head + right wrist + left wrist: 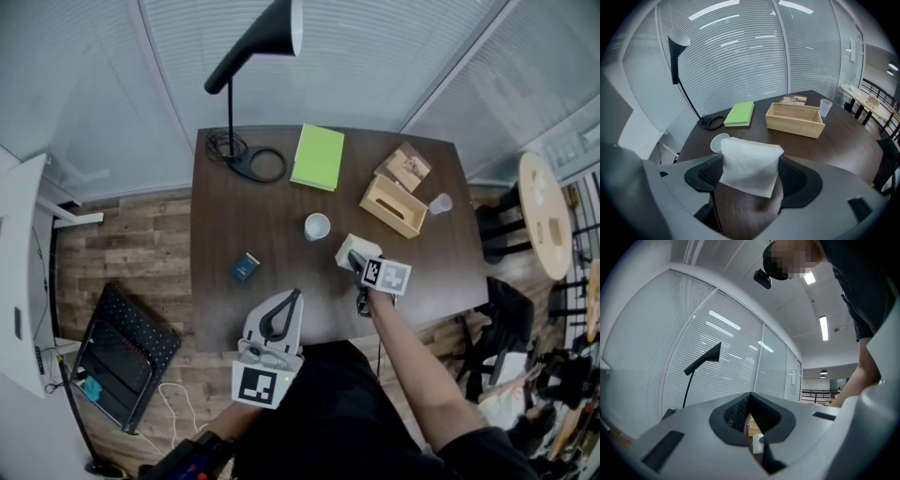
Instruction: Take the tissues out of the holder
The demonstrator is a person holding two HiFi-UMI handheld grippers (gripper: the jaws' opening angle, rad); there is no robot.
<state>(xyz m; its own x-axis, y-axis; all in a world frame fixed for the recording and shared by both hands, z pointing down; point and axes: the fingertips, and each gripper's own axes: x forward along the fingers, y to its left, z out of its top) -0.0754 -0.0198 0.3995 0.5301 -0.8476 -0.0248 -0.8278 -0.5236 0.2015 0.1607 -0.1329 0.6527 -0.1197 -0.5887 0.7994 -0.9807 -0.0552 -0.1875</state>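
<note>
The right gripper (354,257) is clamped on the white tissues (751,165) over the table (253,216), apart from the wooden holder (394,206) behind it — the left gripper (295,298), jaws together and empty, hangs at the near edge.

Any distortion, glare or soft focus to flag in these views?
Head view: evenly lit, sharp, table edges bowed. Left gripper view: heavy fisheye, dark corners, ceiling-light reflections on the blinds. Right gripper view: same fisheye, light streaks on the blinds too, tissues crisp in the right gripper.
</note>
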